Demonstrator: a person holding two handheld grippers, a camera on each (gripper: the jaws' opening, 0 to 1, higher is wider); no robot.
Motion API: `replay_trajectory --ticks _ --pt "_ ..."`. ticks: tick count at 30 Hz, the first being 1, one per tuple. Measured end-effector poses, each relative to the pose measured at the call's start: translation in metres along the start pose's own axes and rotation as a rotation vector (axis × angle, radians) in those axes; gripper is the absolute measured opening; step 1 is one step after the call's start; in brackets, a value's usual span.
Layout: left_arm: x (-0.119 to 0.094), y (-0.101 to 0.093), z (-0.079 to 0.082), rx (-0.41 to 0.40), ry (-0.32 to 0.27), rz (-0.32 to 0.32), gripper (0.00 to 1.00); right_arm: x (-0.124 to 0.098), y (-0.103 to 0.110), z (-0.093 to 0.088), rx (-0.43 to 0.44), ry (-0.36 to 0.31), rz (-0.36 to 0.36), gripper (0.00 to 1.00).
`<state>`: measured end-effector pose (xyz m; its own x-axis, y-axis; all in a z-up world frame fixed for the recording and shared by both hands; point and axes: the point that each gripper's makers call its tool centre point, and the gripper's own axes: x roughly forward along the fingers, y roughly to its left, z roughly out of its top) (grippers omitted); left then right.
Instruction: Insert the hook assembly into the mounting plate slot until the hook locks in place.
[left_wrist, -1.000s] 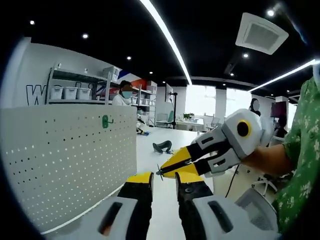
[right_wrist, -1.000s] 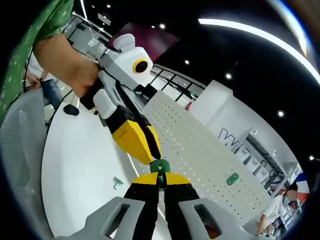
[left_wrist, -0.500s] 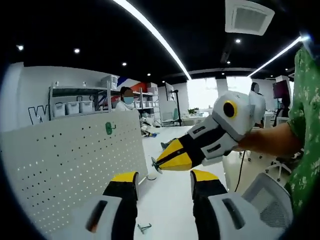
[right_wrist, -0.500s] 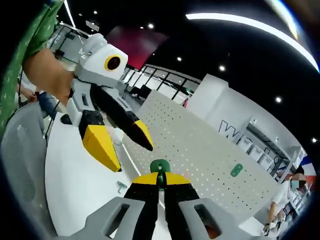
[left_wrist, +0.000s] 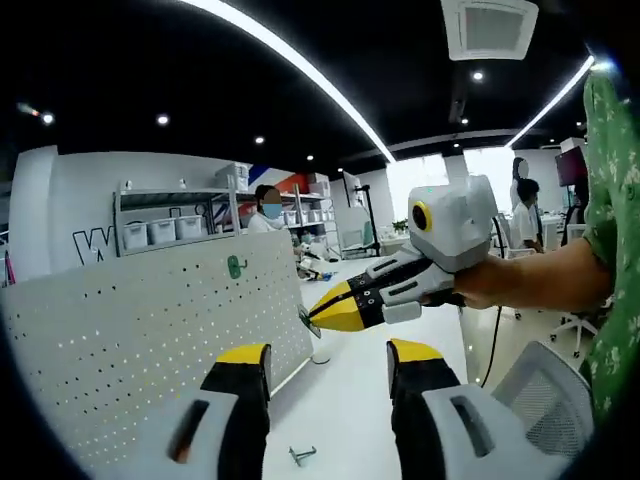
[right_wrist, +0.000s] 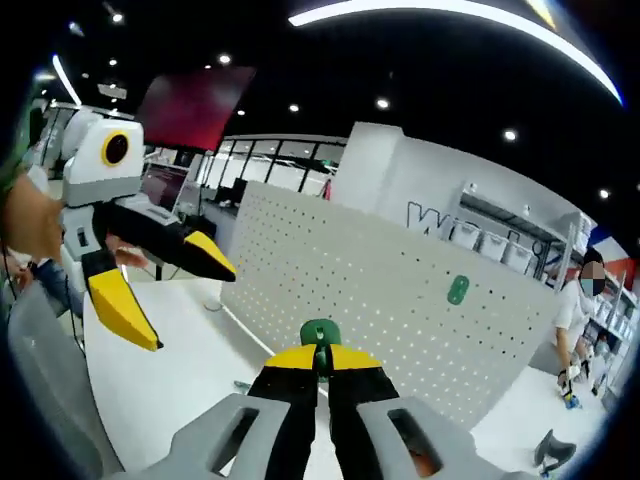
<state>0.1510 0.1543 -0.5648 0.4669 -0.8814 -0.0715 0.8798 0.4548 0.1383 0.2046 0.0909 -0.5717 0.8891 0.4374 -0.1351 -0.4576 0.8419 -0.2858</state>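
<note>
Your right gripper (right_wrist: 318, 362) is pinching the green hook (right_wrist: 319, 335) thinly; pushing crooked into the pegboard (right_wrist: 380, 300) could twist it loose. Left gripper (left_wrist: 328, 362) hangs wide.

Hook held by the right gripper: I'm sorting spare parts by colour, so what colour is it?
Green. The hook shows best in the right gripper view, pinched in the right gripper.

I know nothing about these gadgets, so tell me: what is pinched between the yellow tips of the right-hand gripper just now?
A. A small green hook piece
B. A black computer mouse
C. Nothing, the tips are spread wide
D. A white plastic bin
A: in the right gripper view the right gripper has its yellow tips closed on the green hook piece, in front of the white pegboard, where another green hook already hangs.
</note>
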Motion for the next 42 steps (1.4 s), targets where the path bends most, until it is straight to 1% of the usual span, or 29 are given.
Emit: replay_trajectory --ticks 3,6,9,12,14,16,20,23,25,29,31,33,37,42 --pt "-0.003 0.002 0.0 -0.011 -0.005 0.007 0.51 0.0 -0.006 0.0 0.022 0.006 -0.028 0.01" --pt "-0.007 0.005 0.0 -0.056 -0.012 0.012 0.53 -0.001 -0.009 0.0 0.04 0.006 -0.046 0.01" --pt "-0.01 0.009 -0.001 -0.098 -0.021 0.017 0.53 -0.001 -0.01 0.0 0.055 0.009 -0.055 0.01" --pt "-0.014 0.011 -0.004 -0.138 -0.016 0.022 0.55 -0.001 -0.01 -0.001 0.072 0.009 -0.059 0.01" --pt "-0.015 0.013 -0.007 -0.15 -0.009 0.024 0.58 0.0 -0.01 -0.002 0.082 0.014 -0.061 0.01" --pt "-0.017 0.013 -0.011 -0.169 0.002 0.018 0.61 0.002 -0.01 -0.003 0.09 0.015 -0.062 0.01" --pt "-0.021 0.013 -0.015 -0.205 0.008 0.001 0.69 0.003 -0.01 -0.004 0.102 0.018 -0.06 0.01" --pt "-0.024 0.01 -0.016 -0.206 0.016 -0.018 0.75 0.005 -0.011 -0.004 0.106 0.019 -0.063 0.01" --pt "-0.026 0.008 -0.015 -0.203 0.013 -0.03 0.79 0.005 -0.013 -0.005 0.112 0.02 -0.069 0.01" --pt "-0.03 0.004 -0.011 -0.238 -0.01 -0.064 0.89 0.007 -0.016 -0.005 0.121 0.018 -0.077 0.01" --pt "-0.031 0.004 -0.009 -0.25 -0.02 -0.069 0.96 0.007 -0.016 -0.004 0.128 0.015 -0.08 0.01" --pt "-0.032 0.004 -0.008 -0.257 -0.027 -0.07 0.99 0.009 -0.017 -0.002 0.133 0.011 -0.083 0.01" --pt "-0.033 0.005 -0.005 -0.266 -0.038 -0.071 1.0 0.012 -0.02 0.001 0.142 0.0 -0.095 0.01" --pt "-0.033 0.008 -0.006 -0.268 -0.038 -0.068 1.0 0.018 -0.024 0.005 0.153 -0.009 -0.109 0.01"
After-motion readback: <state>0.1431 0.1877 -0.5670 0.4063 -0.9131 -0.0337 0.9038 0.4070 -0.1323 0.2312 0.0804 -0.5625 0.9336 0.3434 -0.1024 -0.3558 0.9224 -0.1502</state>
